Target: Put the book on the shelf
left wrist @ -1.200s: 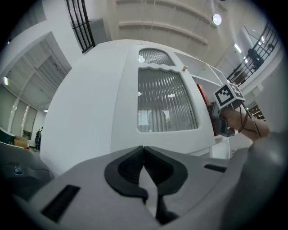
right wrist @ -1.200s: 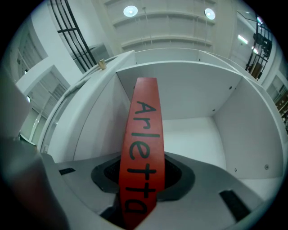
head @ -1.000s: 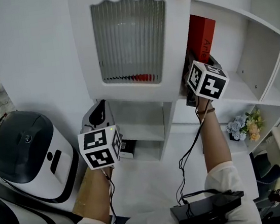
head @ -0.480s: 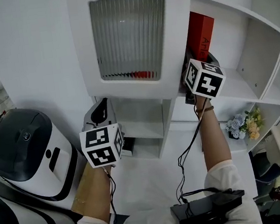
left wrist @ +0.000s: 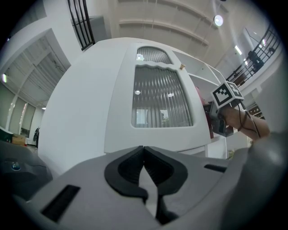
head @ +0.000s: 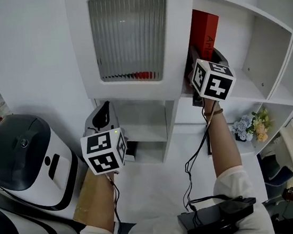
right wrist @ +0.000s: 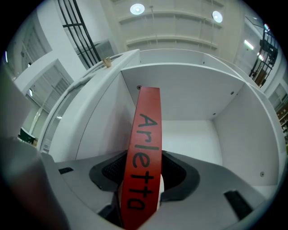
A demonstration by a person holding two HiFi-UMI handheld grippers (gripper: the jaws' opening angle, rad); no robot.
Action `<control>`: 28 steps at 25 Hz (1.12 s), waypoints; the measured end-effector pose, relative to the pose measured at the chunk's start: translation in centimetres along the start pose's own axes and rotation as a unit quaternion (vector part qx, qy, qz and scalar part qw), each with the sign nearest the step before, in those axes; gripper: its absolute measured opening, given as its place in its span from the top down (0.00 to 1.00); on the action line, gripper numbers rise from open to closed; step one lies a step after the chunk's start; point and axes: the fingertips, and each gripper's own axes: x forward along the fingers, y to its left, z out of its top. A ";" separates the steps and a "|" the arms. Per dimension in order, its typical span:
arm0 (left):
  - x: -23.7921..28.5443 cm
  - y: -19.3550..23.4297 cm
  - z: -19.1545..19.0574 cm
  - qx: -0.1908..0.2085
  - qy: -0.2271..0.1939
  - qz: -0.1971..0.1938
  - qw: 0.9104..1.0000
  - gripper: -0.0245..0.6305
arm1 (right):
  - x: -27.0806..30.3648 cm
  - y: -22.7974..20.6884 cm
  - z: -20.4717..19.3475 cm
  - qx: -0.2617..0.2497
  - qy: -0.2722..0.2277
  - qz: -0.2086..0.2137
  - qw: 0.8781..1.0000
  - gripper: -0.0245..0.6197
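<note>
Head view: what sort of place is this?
Probably a home-style mock-up in a big hall: a white shelf unit, flowers, and a high ceiling with a balcony railing.

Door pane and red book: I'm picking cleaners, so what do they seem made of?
Pane: probably ribbed translucent glass or acrylic; vertical flutes blur the red behind it. Book: matte red card or board cover, likely; flat colour, no glare, black printed lettering.
</note>
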 end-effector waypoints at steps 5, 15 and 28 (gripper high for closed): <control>-0.4 -0.3 -0.1 -0.002 0.002 -0.005 1.000 0.95 | -0.7 -0.1 0.1 0.005 0.001 -0.002 1.000 0.61; -1.8 -0.5 -0.3 -0.007 0.007 -0.016 1.000 0.95 | -2.7 0.0 0.4 0.011 -0.001 -0.007 1.000 0.60; -4.0 -1.8 -0.8 -0.017 0.016 -0.037 0.999 0.95 | -6.2 0.1 -0.2 0.010 0.008 -0.010 1.000 0.60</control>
